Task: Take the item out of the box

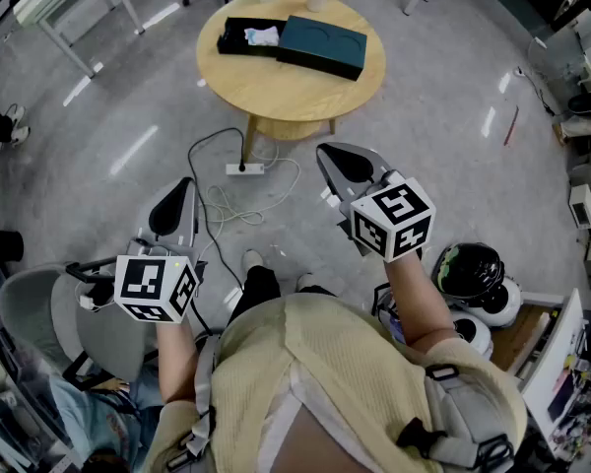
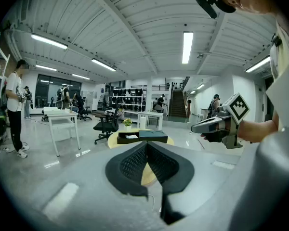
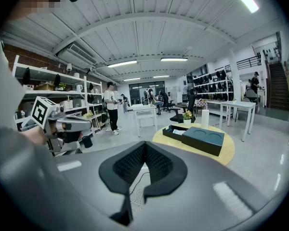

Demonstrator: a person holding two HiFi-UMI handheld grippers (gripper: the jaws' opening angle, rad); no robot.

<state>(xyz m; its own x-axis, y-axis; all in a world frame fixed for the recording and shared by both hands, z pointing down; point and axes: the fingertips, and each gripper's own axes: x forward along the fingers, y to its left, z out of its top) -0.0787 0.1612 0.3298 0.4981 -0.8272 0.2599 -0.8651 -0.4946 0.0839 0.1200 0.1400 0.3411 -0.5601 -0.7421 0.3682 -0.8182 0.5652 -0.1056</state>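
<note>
Grey left gripper (image 1: 185,185) and right gripper (image 1: 325,152), closed, empty, tilted slightly down, far from the box (image 1: 232,39)

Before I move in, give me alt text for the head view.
The left gripper and right gripper are both shut and empty, held short of a round wooden table. On it lie an open black box holding a white item and a teal box part beside it; cables trail on the floor.
</note>
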